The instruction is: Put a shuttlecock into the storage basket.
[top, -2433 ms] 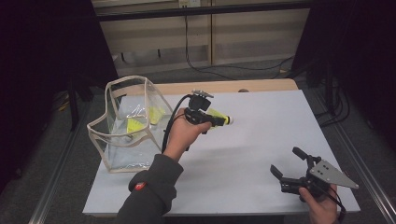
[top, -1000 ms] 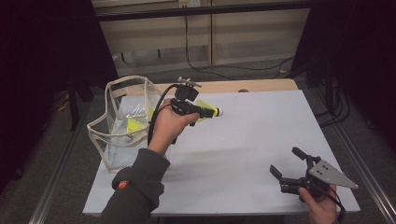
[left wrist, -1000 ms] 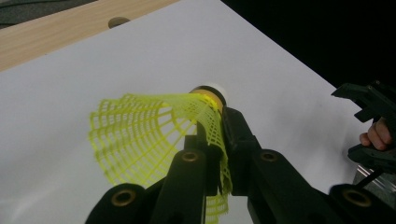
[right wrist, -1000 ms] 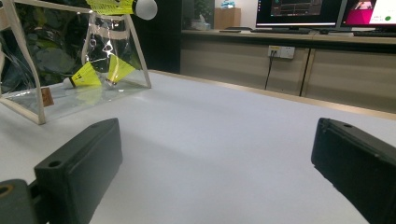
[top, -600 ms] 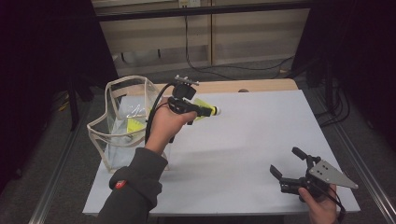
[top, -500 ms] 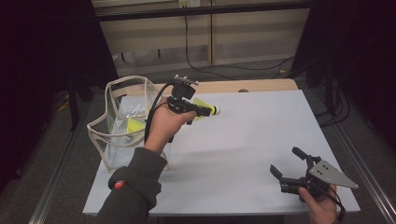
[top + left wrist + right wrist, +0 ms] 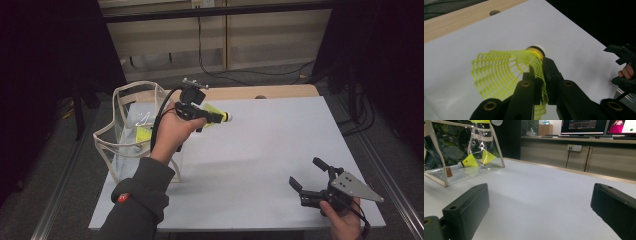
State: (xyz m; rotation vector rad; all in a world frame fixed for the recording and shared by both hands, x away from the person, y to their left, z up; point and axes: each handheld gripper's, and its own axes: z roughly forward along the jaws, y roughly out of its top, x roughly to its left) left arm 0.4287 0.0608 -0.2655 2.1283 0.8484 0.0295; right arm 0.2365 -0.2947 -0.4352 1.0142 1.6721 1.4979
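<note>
Above the far left part of the white tabletop (image 7: 270,150), just right of the clear bag (image 7: 125,135), the left gripper (image 7: 210,116) holds a yellow shuttlecock (image 7: 506,72) clear of the surface, its fingers clamped on the thin mesh skirt with the white cork tip pointing away toward the middle of the tabletop. Pinching the skirt near the cork likely keeps the light thing from spinning or slipping while it is carried. Two more yellow shuttlecocks (image 7: 477,158) lie on the bottom of the bag, whose open mouth faces up beside the hand, so the work looks like moving shuttlecocks between bag and tabletop. The right gripper (image 7: 312,182) rests near the front right corner, fingers apart and holding nothing, well away from the left. Between them the tabletop is bare, with plenty of room to set things down; the bag stands close to the left edge.
</note>
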